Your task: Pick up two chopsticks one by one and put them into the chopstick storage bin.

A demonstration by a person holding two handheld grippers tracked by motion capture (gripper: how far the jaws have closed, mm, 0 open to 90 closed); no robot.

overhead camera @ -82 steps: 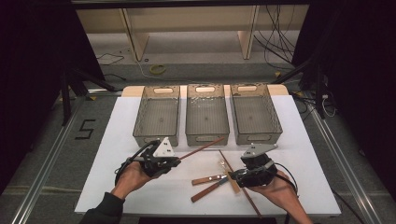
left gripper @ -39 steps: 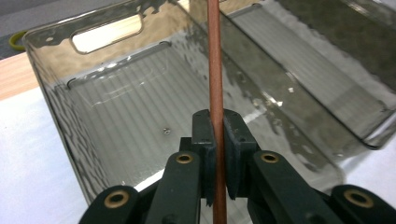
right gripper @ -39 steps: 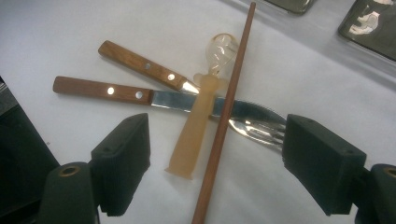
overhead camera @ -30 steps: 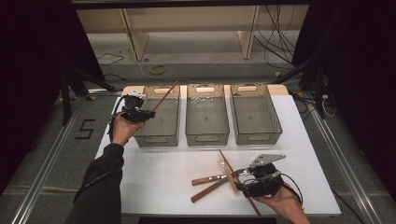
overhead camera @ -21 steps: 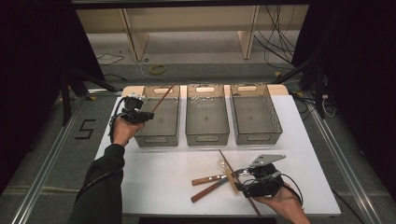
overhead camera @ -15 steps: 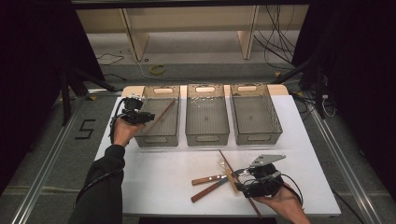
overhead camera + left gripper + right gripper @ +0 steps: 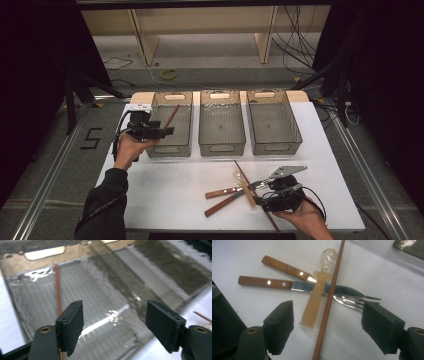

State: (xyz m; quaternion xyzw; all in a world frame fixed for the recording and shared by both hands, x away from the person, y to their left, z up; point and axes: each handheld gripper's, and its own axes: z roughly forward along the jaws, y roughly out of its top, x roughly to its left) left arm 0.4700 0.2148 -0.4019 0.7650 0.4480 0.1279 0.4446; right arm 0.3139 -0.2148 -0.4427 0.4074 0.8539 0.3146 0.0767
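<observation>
With 1 chopstick [image 7: 171, 116] dropped in the left bin [image 7: 170, 150] beyond my left gripper [image 7: 161, 133], its empty jaws just opening, my right gripper [image 7: 327, 327] gaped around the 2nd chopstick [image 7: 329, 298], needing to clamp it next.

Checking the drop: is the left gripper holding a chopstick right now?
No: left gripper jaws stand open and bare, chopstick lies in the bin.
</observation>
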